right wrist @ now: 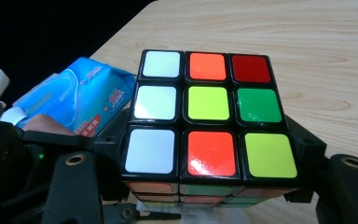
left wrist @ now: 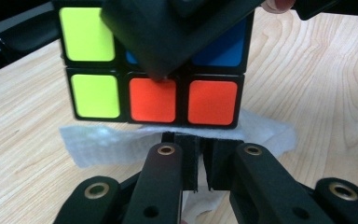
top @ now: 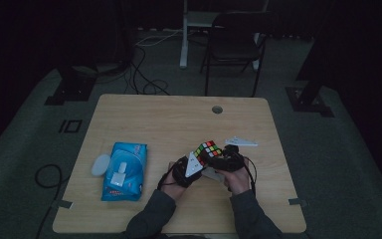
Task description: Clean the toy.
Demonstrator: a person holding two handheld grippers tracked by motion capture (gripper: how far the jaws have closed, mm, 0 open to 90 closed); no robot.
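1. Two tools meet over the tabletop (top: 144, 114): the right tool (top: 218, 157) clamps the puzzle cube (top: 208, 149) (white wipe (left wrist: 98, 142) beneath).
2. Left tool (left wrist: 200, 168), jaws narrow, pinches that wipe.
3. Blue wipes pack (top: 125, 171) lies left.

You're looking at a black-framed cube (right wrist: 208, 120) showing white, orange, red, yellow and green squares, a white wipe (left wrist: 102, 140), a blue pack (top: 125, 170) and black jaws.
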